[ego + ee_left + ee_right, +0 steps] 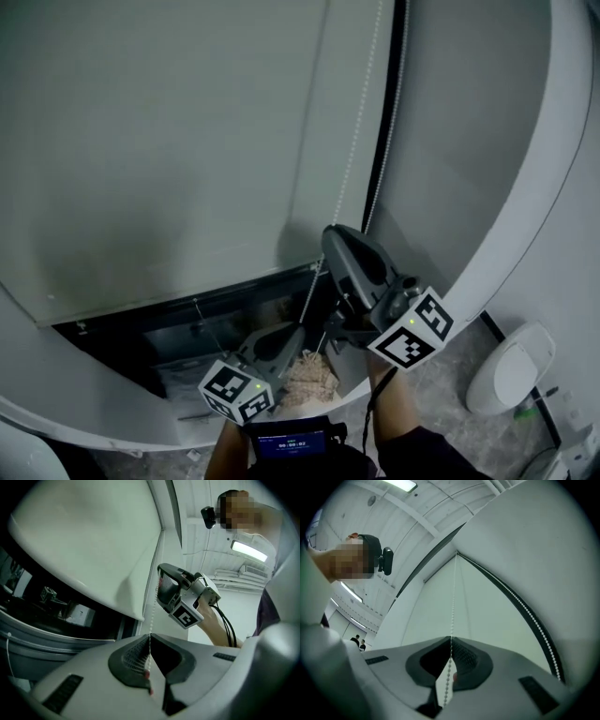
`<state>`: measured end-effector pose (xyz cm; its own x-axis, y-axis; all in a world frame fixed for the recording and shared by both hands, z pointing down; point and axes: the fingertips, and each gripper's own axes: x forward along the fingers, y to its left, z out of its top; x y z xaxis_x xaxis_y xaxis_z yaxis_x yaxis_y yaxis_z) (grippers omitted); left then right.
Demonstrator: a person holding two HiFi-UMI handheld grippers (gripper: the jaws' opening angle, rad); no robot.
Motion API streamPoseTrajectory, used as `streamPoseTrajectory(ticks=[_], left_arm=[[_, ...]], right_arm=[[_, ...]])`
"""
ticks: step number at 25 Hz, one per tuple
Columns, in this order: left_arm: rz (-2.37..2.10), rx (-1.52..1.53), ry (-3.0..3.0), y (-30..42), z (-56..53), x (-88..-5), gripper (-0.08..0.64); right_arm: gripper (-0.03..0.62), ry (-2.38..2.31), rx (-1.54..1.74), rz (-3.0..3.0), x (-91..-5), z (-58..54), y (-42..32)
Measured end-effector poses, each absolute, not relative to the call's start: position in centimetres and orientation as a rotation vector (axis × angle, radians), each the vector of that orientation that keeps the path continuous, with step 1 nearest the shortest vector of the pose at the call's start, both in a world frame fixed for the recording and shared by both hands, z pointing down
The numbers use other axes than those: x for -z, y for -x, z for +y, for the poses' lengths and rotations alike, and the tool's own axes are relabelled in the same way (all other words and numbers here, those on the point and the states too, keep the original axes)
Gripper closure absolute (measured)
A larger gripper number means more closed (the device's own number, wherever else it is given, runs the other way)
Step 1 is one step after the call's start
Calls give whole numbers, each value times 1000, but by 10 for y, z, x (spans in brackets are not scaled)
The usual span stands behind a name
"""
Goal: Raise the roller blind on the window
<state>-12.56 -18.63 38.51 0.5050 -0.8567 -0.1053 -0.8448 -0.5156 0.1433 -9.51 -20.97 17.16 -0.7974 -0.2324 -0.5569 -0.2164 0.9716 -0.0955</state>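
A grey roller blind point(169, 141) covers most of the window, and its bottom bar point(187, 292) hangs just above a dark gap. A white bead chain point(354, 141) runs down along the blind's right edge. My right gripper point(330, 242) is the upper one, with its jaw tips closed round the chain point(451, 641). My left gripper point(300, 330) sits lower on the same strand, shut on it point(150, 638). The left gripper view shows the right gripper point(161, 583) above, on the chain. A second strand point(534, 620) hangs free along the black frame.
The white curved window frame point(525, 187) sweeps round on the right and the sill point(112, 422) lies below. A white rounded fixture point(511, 370) stands on the floor at the lower right. A small screen point(291, 441) sits near my body. Two distant people point(358, 641) stand in the room.
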Motion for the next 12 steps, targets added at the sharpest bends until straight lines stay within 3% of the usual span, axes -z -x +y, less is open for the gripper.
streamPoseTrajectory(ticks=[6,12], left_arm=[[-1467,261,-2705,128,-186,-397,541],[-1258,579,-2728,131,-176,-334,538]], right_arm=[[575,346,-29,2521,-186,-206,99],[575,476,-85,2623,-201,-221,86]])
